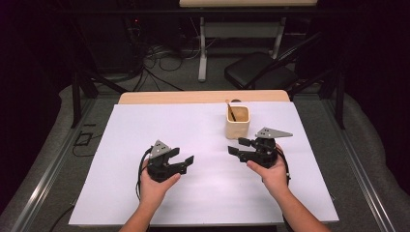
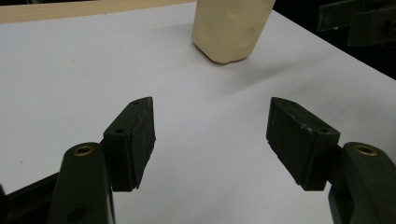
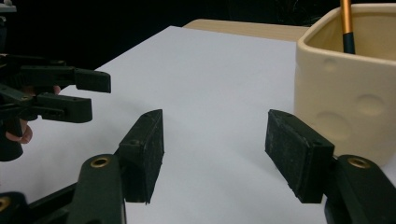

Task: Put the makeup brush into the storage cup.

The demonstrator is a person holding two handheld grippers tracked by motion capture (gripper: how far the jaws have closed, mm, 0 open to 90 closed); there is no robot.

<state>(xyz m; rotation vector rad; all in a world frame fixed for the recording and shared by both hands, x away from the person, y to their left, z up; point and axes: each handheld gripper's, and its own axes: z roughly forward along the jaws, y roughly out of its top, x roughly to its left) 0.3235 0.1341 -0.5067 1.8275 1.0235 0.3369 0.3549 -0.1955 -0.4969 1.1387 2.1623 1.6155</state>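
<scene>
A cream square cup (image 1: 238,123) stands on the white sheet (image 1: 169,125) toward the back right, with a thin orange-brown stick (image 1: 230,110) leaning inside it. My right gripper (image 1: 236,146) hovers just in front of the cup, pointing left, its jaws open and empty. In the right gripper view (image 3: 215,116) the cup (image 3: 350,88) is close on the right and the stick (image 3: 346,25) rises from it. My left gripper (image 1: 186,157) is held left of centre, open and empty, pointing right. Seen from the left gripper (image 2: 211,105), the cup (image 2: 231,28) stands farther ahead.
The wooden table edge (image 1: 203,96) shows behind the sheet. A black folding chair (image 1: 261,70), a white desk leg (image 1: 202,53) and floor cables (image 1: 159,58) lie beyond the table. The two grippers face each other over bare sheet.
</scene>
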